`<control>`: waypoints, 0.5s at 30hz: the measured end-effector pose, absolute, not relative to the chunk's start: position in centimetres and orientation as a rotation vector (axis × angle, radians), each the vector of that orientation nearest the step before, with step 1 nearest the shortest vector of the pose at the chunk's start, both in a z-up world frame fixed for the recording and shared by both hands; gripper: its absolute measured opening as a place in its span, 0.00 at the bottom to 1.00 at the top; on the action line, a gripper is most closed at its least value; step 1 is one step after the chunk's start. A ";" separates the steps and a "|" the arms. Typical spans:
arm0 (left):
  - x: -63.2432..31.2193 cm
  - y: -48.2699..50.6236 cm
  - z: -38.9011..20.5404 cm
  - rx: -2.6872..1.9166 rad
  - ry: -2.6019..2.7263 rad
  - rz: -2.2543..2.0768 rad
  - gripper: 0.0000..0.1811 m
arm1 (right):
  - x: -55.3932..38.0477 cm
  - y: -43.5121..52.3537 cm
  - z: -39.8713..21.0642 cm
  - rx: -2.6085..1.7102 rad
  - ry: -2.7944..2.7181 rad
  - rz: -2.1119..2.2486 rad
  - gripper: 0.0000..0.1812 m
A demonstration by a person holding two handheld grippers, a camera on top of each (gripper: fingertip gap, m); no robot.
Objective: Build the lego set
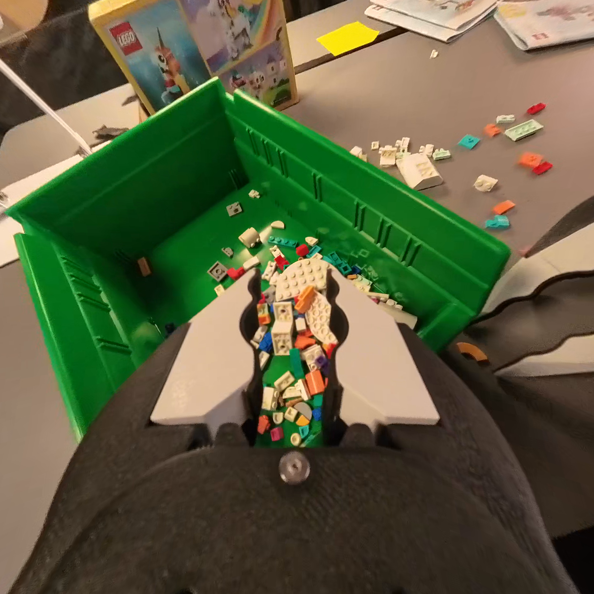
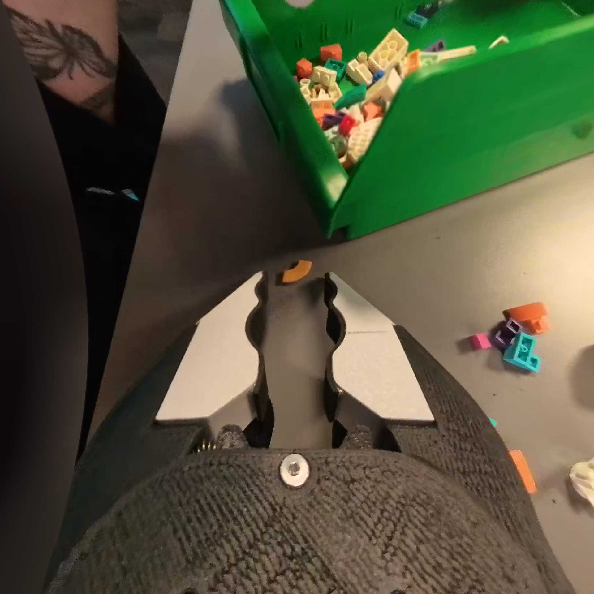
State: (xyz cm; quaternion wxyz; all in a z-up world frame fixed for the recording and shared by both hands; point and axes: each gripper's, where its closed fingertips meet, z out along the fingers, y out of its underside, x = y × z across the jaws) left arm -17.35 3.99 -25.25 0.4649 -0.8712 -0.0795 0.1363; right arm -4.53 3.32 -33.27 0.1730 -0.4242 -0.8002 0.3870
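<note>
Green bin [image 1: 193, 180] on the grey table [image 2: 418, 289] holds a heap of bricks [image 1: 289, 337], left gripper [image 1: 295, 283] spread, empty, above it; right gripper [image 2: 294, 276] spread, orange curved piece [image 2: 295, 271] at 12 o'clock; loose bricks [image 1: 501, 154] outside at 2 o'clock.

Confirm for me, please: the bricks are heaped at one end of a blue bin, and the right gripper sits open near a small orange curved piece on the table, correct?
Not quite: the bin is green, not blue, as both wrist views show. The rest stands: bricks heaped at one end, right gripper open near the orange curved piece.
</note>
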 end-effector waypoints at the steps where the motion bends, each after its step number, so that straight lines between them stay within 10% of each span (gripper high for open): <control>1: -17.2 4.1 -25.0 -2.127 -0.182 0.349 0.23 | -4.6 3.2 -33.4 -1.192 -2.264 1.065 0.17; 15: -7.7 5.6 -20.8 -1.878 0.085 -0.278 0.22 | -4.4 7.0 -26.0 -0.661 -1.833 0.835 0.03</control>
